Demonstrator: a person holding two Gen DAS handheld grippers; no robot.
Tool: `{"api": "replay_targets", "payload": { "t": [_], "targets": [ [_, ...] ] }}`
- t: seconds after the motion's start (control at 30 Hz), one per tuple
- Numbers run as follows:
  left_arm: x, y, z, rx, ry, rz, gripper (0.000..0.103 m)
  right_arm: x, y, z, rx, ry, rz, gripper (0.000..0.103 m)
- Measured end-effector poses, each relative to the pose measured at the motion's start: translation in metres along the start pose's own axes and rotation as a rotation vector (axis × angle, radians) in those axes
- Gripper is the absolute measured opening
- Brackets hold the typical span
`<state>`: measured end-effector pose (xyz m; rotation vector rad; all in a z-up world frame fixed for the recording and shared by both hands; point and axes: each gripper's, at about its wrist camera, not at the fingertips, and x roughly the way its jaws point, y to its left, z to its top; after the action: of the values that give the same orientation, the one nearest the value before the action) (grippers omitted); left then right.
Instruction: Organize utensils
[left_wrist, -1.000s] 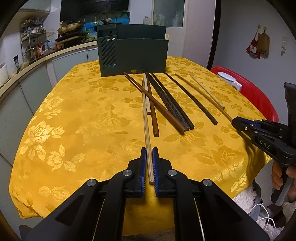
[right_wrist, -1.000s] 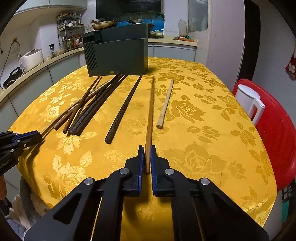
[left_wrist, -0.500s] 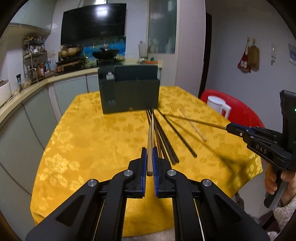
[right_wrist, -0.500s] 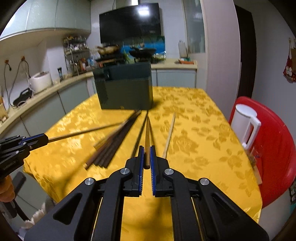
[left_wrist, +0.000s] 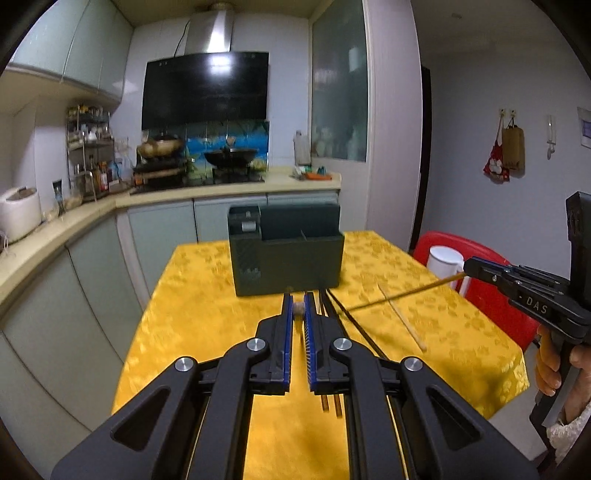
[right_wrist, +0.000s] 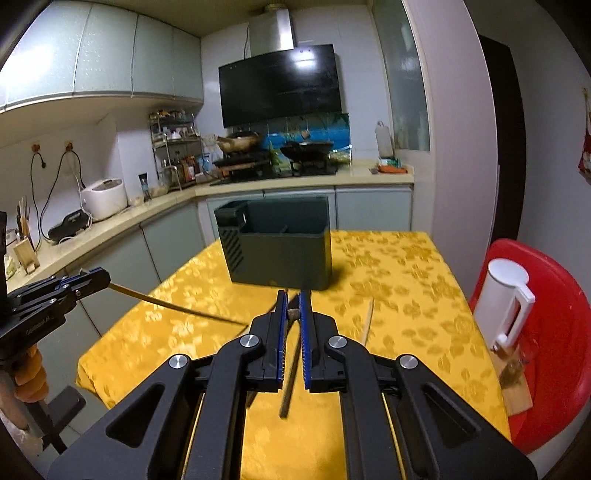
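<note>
The left wrist view showed the left gripper (left_wrist: 298, 301) clamped on the butt end of a pale wooden chopstick (left_wrist: 298, 309), seen end-on between the blue pads. Only the right wrist view showed that chopstick's shaft (right_wrist: 166, 303), reaching from the left gripper (right_wrist: 101, 278) out over the table. Likewise the right gripper (right_wrist: 292, 300) pinched a brown chopstick (right_wrist: 293, 314) at its end, and its length (left_wrist: 406, 293) appeared only in the left view, running from the right gripper (left_wrist: 467, 266) towards the table's middle.

A dark green plastic utensil holder (left_wrist: 288, 258) stood upright at the far end of the yellow floral tablecloth (left_wrist: 207, 295), its open top showing a divider. 1 light bamboo chopstick (left_wrist: 402, 321) lay loose on the cloth to the right. Several dark chopsticks (left_wrist: 354, 332) lay beside the gripper's fingers, mostly hidden by them, so their count was unclear. A white jug (right_wrist: 502, 299) sat on a red plastic chair (right_wrist: 554, 332) beside the table.
</note>
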<state>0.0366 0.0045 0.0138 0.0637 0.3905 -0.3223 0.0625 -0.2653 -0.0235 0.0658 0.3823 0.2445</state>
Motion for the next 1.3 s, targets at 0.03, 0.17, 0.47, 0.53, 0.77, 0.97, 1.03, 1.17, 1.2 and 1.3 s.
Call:
{"api": "replay_targets", "payload": {
  "t": [0.03, 0.17, 0.47, 0.53, 0.77, 0.97, 1.03, 1.17, 1.2, 1.3],
  "targets": [
    [0.001, 0.0, 0.005, 0.006, -0.01, 0.001, 0.006, 0.0, 0.002, 0.004, -0.004, -0.007, 0.003, 0.007],
    [0.006, 0.001, 0.024, 0.008, -0.033, -0.016, 0.006, 0.005, 0.005, 0.025, -0.005, -0.016, 0.019, 0.007],
    [0.021, 0.008, 0.048, 0.012, -0.031, -0.031, 0.006, 0.025, 0.004, 0.061, -0.022, 0.011, 0.026, 0.007],
    [0.024, 0.009, 0.053, 0.023, -0.032, -0.025, 0.006, 0.033, 0.002, 0.07, -0.014, 0.026, 0.037, 0.007],
    [0.047, 0.016, 0.077, 0.036, -0.012, -0.032, 0.006, 0.061, -0.009, 0.097, 0.029, 0.054, 0.054, 0.007],
    [0.071, 0.025, 0.092, 0.012, 0.026, -0.034, 0.006, 0.078, -0.015, 0.119, 0.05, 0.049, 0.054, 0.006],
    [0.074, 0.027, 0.092, 0.003, 0.031, -0.034, 0.006, 0.082, -0.016, 0.114, 0.046, 0.057, 0.052, 0.006],
    [0.071, 0.024, 0.088, 0.016, 0.024, -0.032, 0.006, 0.083, -0.016, 0.095, 0.029, 0.085, 0.069, 0.006],
    [0.069, 0.023, 0.088, 0.021, 0.023, -0.032, 0.006, 0.083, -0.017, 0.089, 0.027, 0.094, 0.076, 0.006],
    [0.064, 0.02, 0.088, 0.029, 0.016, -0.031, 0.006, 0.081, -0.019, 0.071, 0.033, 0.117, 0.084, 0.006]
  ]
}}
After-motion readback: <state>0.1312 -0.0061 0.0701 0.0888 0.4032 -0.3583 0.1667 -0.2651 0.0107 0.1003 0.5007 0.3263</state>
